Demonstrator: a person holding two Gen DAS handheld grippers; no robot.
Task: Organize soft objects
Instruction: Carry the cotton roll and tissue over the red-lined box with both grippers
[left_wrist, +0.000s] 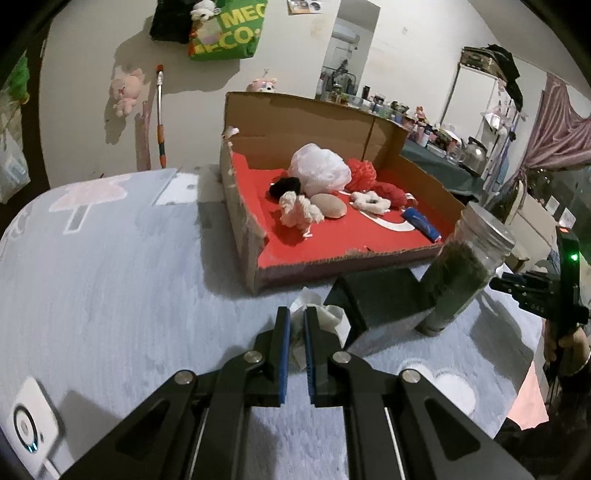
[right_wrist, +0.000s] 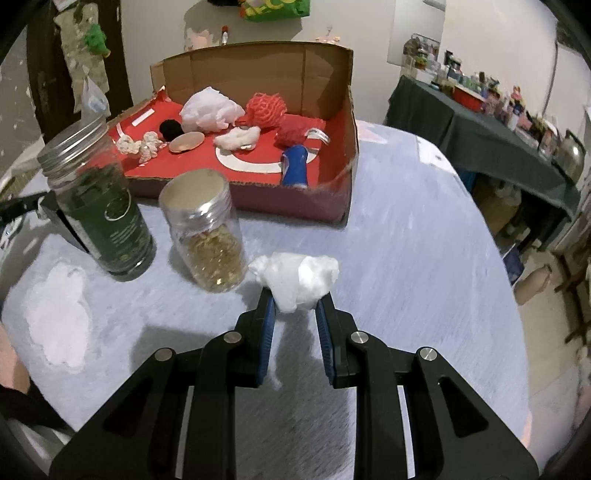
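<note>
- The left tool (left_wrist: 296, 325) is pinched tight on a crumpled white tissue (left_wrist: 301, 334), whose folds stick out past the blue pads (left_wrist: 283, 354), above the grey-blue tabletop (left_wrist: 110, 277)
- The right tool (right_wrist: 295, 301) is clamped on a fluffy white cotton wad (right_wrist: 295, 275), which bulges out over its fingertips
- Beyond both tools sits an open cardboard box (right_wrist: 325, 74) with a red floor
- In the box lie soft things: a white plastic bag (left_wrist: 319, 170), a red mesh puff (right_wrist: 264, 107), a black pom-pom (right_wrist: 170, 130), a white rope knot (left_wrist: 299, 212) and a blue roll (right_wrist: 295, 170)
- A dark green jar (right_wrist: 107, 206) and a clear jar with golden contents (right_wrist: 210, 240) stand side by side on the tabletop, between the box and the right tool
</note>
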